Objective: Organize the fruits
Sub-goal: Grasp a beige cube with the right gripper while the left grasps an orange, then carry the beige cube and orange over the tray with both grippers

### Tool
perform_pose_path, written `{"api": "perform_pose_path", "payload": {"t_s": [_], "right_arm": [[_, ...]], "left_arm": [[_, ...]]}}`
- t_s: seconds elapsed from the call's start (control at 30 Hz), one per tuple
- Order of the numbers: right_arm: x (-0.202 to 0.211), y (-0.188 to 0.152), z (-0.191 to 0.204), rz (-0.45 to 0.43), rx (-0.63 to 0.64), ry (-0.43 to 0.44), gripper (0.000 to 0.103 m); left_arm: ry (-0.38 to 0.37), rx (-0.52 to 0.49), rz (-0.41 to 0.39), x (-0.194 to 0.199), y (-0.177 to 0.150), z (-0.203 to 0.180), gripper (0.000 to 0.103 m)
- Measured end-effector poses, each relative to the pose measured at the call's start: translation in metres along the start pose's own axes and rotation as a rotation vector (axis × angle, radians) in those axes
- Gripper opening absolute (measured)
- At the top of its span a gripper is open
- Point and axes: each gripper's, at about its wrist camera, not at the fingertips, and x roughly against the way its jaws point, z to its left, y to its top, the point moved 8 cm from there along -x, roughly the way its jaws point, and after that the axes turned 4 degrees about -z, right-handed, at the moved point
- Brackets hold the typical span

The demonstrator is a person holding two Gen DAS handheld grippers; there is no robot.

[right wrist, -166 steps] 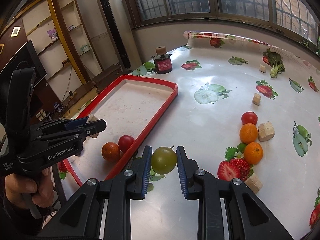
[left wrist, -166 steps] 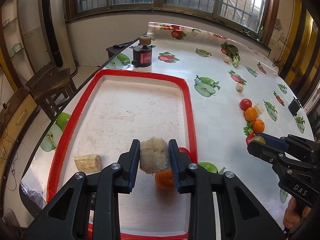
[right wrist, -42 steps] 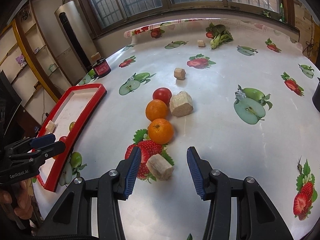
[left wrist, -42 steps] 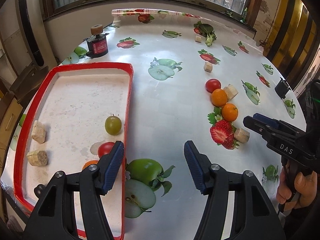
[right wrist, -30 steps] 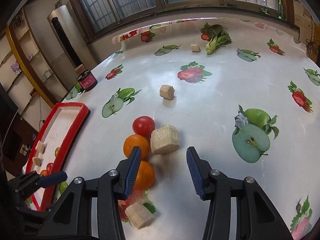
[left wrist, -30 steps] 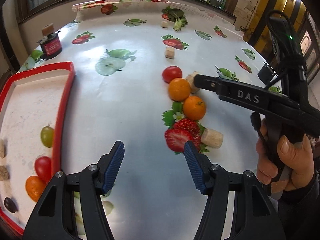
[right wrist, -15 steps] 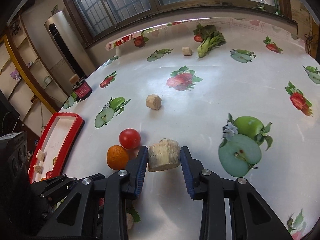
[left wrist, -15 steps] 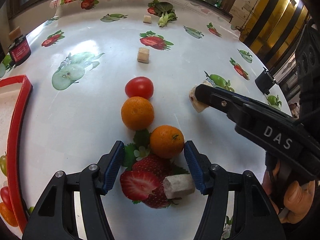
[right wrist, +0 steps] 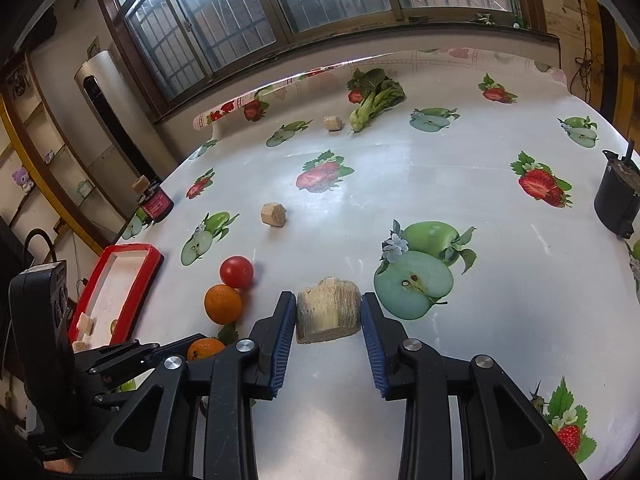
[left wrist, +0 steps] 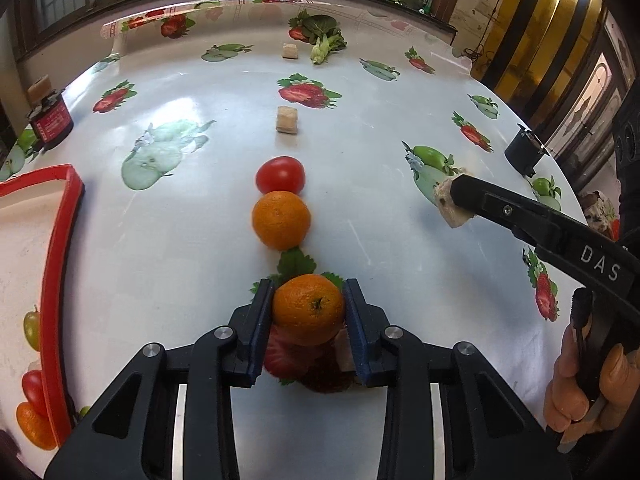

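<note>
Left gripper (left wrist: 309, 312) clamps the near round orange (left wrist: 309, 309) on the fruit-print tablecloth (left wrist: 192, 232); its view alone shows fruit inside the red-rimmed tray (left wrist: 52, 280). Right gripper (right wrist: 327, 320) pinches the pale fibrous chunk (right wrist: 327, 314), lifted per left view; right view alone shows black canister (right wrist: 618, 196).

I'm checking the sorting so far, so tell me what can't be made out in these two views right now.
- Red tray: cut off by the left wrist view's left edge, small in the right wrist view; contents uncountable.
- Beige chunk under the held orange: mostly hidden by the left gripper.
- Right gripper: contact with the corn piece unclear.
</note>
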Motion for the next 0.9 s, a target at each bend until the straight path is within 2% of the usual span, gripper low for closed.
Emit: {"api": "perform_pose_path", "payload": {"t_s": [0.73,0.9], "right_arm": [[0.001,-0.029,0.102,0.034,0.118,0.106,0.034],[0.001,-0.036,0.129,0.042,0.155,0.134,0.034]], "left_arm": [[0.212,0.073,-0.125,0.075,-0.008,0.102,0.032],[0.233,0.093,-0.136,0.084,-0.012,0.121,0.032]]}}
